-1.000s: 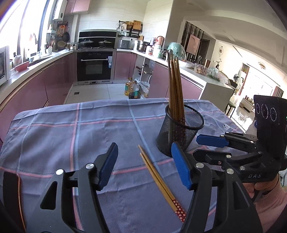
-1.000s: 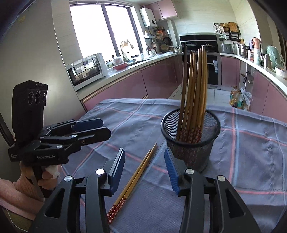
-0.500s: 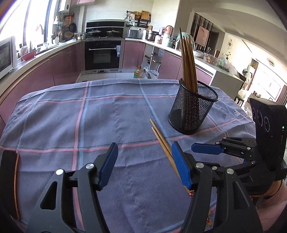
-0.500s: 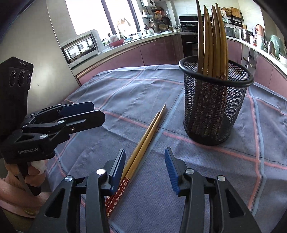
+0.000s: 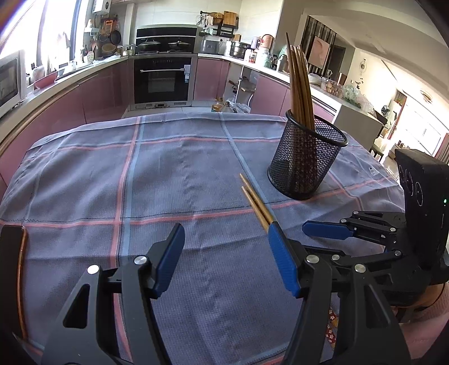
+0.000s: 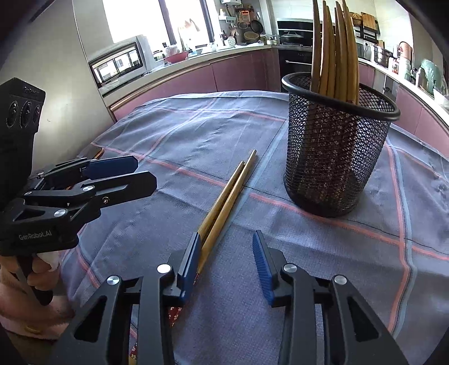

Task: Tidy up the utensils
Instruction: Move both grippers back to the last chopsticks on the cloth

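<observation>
Chopsticks' [image 6: 224, 202] patterned ends behind right gripper's [image 6: 226, 258] fingers [image 6: 190, 261]

"GenRobot.AI" in pale letters on the black body of your left gripper [image 6: 118, 175] as your right wrist camera sees it, small white tag on the tablecloth [image 5: 371, 170] too tiny to read, no other readable text.

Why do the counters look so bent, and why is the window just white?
Left wrist view: the fisheye lens bows the kitchen counter and darkens the corners; the window is washed out by daylight. Right wrist view: same bending, blown-out window, yet the loose chopsticks and mesh holder stay sharp.
</observation>
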